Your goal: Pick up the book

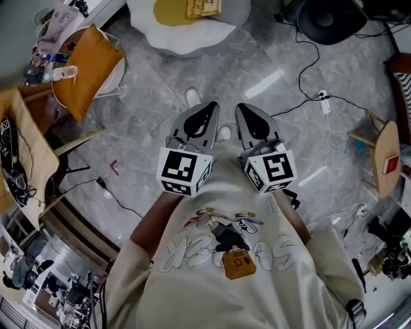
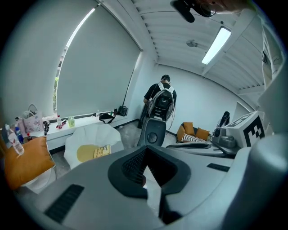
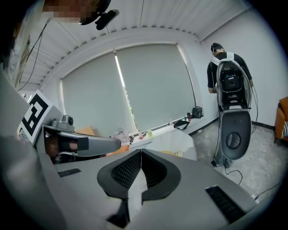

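Pointing toward the top of the head view, the left gripper (image 1: 209, 106) and the right gripper (image 1: 243, 107) sit side by side at the middle of the frame, just apart from each other, held out in front of a person in a cream printed T-shirt (image 1: 231, 257). Each gripper's own view shows its dark ribbed pads pressed together along a thin seam, so both pairs of jaws are closed with nothing between them. The book (image 1: 203, 8), yellow with dark lettering, lies at the top edge of the head view on the yellow centre of a white egg-shaped cushion (image 1: 186, 38), well apart from both grippers across the grey marbled floor (image 1: 257, 64). In the left gripper view it appears at the middle left, beyond the closed jaws. An orange pillow (image 1: 87, 64) rests at the upper left of the head view.
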`<state>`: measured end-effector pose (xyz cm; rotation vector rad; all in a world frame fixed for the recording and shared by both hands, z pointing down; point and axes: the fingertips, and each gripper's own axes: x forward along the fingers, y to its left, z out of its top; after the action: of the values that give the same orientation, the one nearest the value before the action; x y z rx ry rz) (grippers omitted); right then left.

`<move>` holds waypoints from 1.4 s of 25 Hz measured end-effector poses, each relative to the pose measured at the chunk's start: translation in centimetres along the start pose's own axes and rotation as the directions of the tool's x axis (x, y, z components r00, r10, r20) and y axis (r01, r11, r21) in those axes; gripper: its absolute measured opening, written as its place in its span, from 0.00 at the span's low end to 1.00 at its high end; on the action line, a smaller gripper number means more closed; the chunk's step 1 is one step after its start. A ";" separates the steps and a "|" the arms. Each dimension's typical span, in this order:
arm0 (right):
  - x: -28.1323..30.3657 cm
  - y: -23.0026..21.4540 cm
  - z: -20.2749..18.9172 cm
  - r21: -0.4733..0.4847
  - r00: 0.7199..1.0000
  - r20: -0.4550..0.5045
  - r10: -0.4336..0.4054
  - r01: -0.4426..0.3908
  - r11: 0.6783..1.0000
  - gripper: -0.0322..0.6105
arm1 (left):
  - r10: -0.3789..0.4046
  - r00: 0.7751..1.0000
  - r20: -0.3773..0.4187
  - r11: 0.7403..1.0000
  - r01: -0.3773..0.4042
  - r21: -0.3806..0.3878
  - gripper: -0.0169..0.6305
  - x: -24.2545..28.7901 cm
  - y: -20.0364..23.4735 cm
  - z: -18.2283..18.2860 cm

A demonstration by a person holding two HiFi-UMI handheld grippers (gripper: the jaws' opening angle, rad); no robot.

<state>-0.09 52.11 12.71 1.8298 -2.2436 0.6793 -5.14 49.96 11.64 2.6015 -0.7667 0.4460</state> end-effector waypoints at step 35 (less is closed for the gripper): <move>21.5 2.6 9.8 -0.144 1.000 -0.012 0.011 -0.012 0.990 0.09 | 0.033 0.993 0.117 0.993 -0.019 -0.116 0.04 4.3 22.6 8.8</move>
<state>-6.12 29.11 12.12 1.7422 -2.2346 0.5133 -12.92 26.65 11.93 2.5314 -0.8408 0.2480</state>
